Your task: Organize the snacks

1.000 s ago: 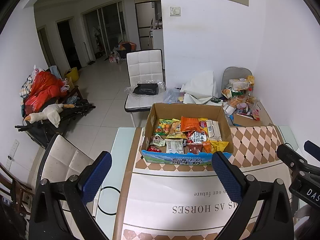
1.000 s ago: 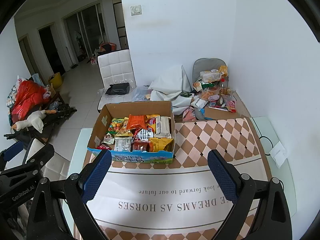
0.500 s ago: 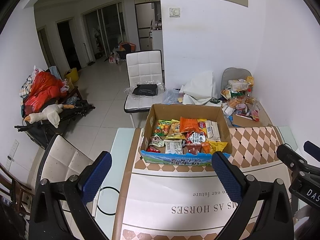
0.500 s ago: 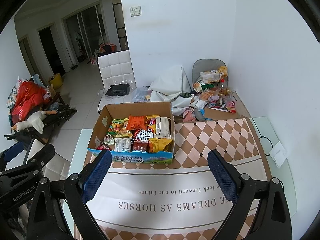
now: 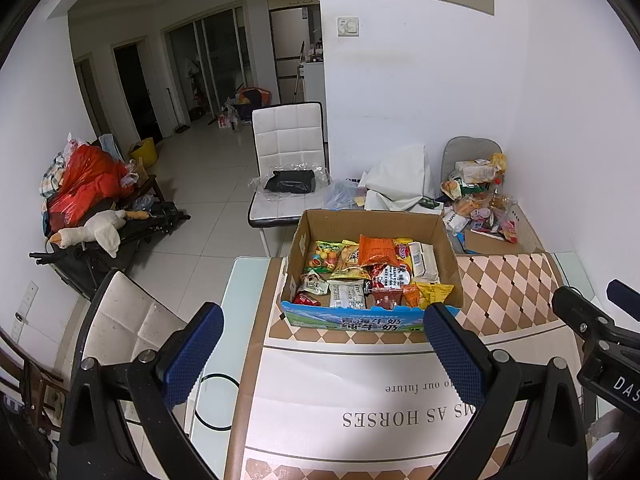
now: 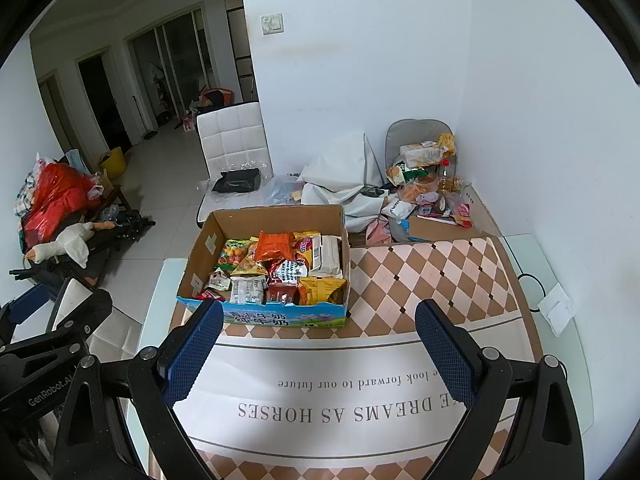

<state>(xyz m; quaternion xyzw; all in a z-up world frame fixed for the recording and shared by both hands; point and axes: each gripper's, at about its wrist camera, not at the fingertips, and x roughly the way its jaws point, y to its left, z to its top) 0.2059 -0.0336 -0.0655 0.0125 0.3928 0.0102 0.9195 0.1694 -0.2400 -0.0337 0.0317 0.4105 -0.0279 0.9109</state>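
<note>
An open cardboard box (image 5: 370, 220) with a blue printed front stands at the table's far left edge, full of snack packets: an orange bag (image 5: 376, 249), a yellow bag (image 5: 434, 292), a white pack (image 5: 424, 258). It also shows in the right wrist view (image 6: 276, 218). My left gripper (image 5: 320, 344) is open and empty, held above the tablecloth short of the box. My right gripper (image 6: 318, 344) is open and empty, beside it on the right. The right gripper's body shows at the left view's right edge (image 5: 600, 340).
A checked tablecloth with printed text (image 6: 420, 276) covers the glass table. A pile of more snacks and a flat carton (image 6: 432, 200) lies beyond the far right corner. White chairs stand behind (image 5: 288, 148) and left (image 5: 128, 320) of the table. A white paper (image 6: 556, 308) lies at the right edge.
Both views have shifted very slightly; the box sits a touch further off. Both grippers stay open and empty.
</note>
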